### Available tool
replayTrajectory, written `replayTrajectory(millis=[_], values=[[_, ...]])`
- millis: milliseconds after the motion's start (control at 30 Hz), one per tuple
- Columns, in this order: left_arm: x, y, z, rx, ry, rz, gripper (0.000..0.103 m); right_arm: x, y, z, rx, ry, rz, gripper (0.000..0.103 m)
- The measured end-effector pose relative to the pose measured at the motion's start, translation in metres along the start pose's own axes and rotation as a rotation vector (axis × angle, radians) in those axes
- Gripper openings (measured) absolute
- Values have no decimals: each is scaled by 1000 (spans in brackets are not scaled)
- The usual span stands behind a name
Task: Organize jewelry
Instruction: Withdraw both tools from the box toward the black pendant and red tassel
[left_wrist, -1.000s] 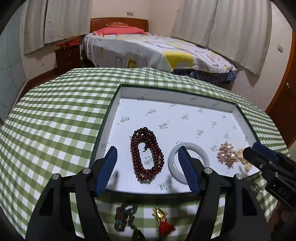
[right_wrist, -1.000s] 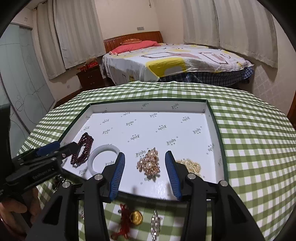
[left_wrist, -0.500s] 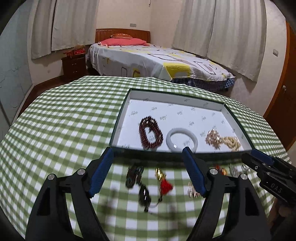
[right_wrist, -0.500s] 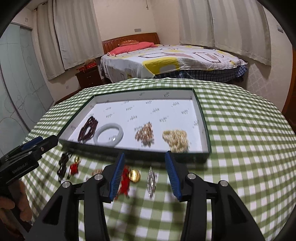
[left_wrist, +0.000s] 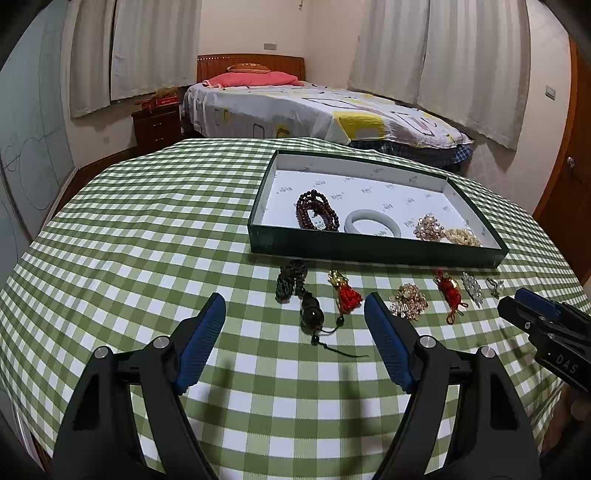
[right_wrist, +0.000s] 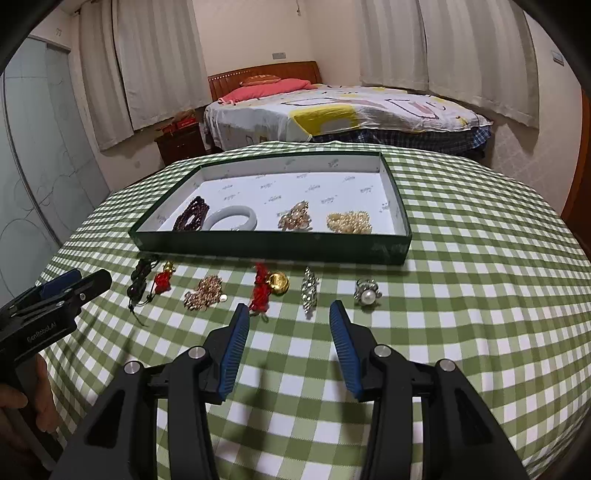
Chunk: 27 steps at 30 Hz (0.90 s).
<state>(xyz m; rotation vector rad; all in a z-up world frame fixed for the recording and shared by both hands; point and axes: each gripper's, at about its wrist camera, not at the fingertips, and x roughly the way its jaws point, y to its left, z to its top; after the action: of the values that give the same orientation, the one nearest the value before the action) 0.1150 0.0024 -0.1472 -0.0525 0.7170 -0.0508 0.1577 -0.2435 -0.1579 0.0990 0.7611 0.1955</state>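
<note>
Both grippers are held spread with nothing pinched: left gripper (left_wrist: 294, 306) at lower centre, right gripper (right_wrist: 289, 314) likewise. Four pieces are seen inside the green tray (right_wrist: 269, 249) mid-frame; loose jewelry (right_wrist: 275, 286) is lined up just below it on the checked tablecloth (right_wrist: 461, 295).

Home bedroom — bed (left_wrist: 295, 107), curtains (left_wrist: 461, 62), nightstand (left_wrist: 155, 123).

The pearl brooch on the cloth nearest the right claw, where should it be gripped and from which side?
Pinch the pearl brooch across its outer silver rim, descending from above with the right claw. It lies flat, and the round pearl would likely slip.
</note>
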Motion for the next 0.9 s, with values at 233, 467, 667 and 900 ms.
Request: replayTrajectory(millis=[233, 467, 667, 900], values=[[7, 0, -3, -1, 27, 10, 76, 0, 2, -3, -2, -1, 3, 45], [30, -2, 1, 9, 79, 18, 65, 4, 1, -3, 6, 12, 3, 45], [47, -2, 1, 15, 119, 15, 55, 9, -2, -3, 14, 26, 2, 45], [57, 2, 1, -2, 138, 12, 50, 14, -3, -3, 15, 39, 1, 45]])
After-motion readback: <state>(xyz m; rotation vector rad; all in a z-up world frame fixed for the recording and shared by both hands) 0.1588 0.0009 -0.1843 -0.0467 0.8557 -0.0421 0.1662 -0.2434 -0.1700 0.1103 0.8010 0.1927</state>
